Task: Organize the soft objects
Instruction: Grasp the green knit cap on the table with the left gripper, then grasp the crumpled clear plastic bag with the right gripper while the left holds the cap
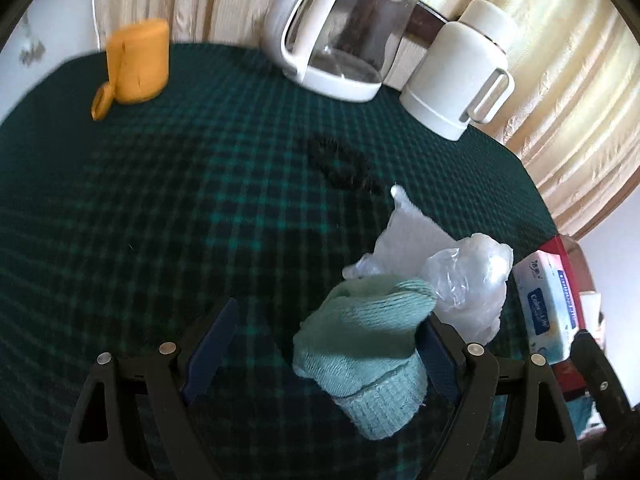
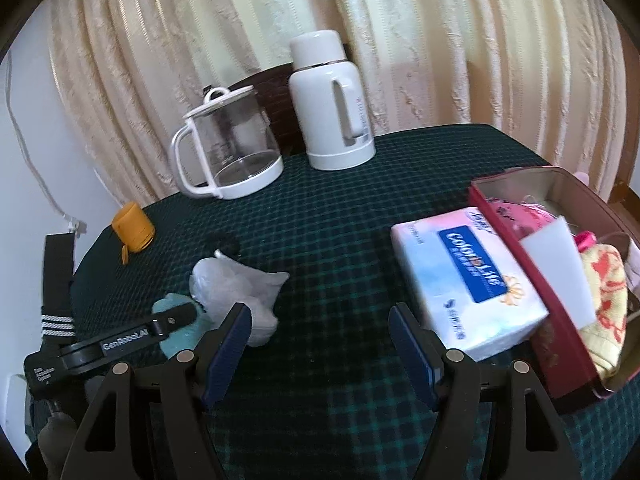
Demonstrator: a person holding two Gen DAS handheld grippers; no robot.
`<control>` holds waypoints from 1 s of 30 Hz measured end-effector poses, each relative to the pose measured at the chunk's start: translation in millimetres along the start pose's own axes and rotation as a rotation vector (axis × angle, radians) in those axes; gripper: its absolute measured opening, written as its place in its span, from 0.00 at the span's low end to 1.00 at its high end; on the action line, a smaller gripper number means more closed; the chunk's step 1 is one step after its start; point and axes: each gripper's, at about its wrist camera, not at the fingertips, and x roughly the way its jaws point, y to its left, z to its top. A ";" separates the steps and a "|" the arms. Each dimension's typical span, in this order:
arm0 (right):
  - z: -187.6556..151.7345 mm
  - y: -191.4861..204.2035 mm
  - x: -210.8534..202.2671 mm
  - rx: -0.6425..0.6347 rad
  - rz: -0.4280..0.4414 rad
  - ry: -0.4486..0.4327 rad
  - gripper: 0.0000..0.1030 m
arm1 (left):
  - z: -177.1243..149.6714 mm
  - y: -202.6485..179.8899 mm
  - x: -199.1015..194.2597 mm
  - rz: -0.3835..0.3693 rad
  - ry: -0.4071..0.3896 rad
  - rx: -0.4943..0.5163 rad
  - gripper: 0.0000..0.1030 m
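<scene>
We are viewing a white tissue pack (image 2: 472, 284) printed "ColourLife" on its blue label, leaning against an open dark-red tin box (image 2: 560, 320) on the green-checked worktop (image 2: 340, 220). "GenRobot.AI" is showing on the left claw (image 1: 326, 356), which is tilting steeply down, jaws spread, with the mint-green knitted sock (image 1: 368, 344) lying between them beside a crumpled clear plastic bag (image 1: 468, 280). The right claw (image 2: 320, 344) is hovering spread over bare cloth, pinching nothing.

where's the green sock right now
In the left wrist view the green sock lies between the open left gripper fingers, against the crumpled plastic bag.
</scene>
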 end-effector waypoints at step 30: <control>-8.7 40.8 43.2 -0.156 0.060 0.142 0.72 | 3.7 5.0 -58.9 0.036 -0.238 0.004 0.34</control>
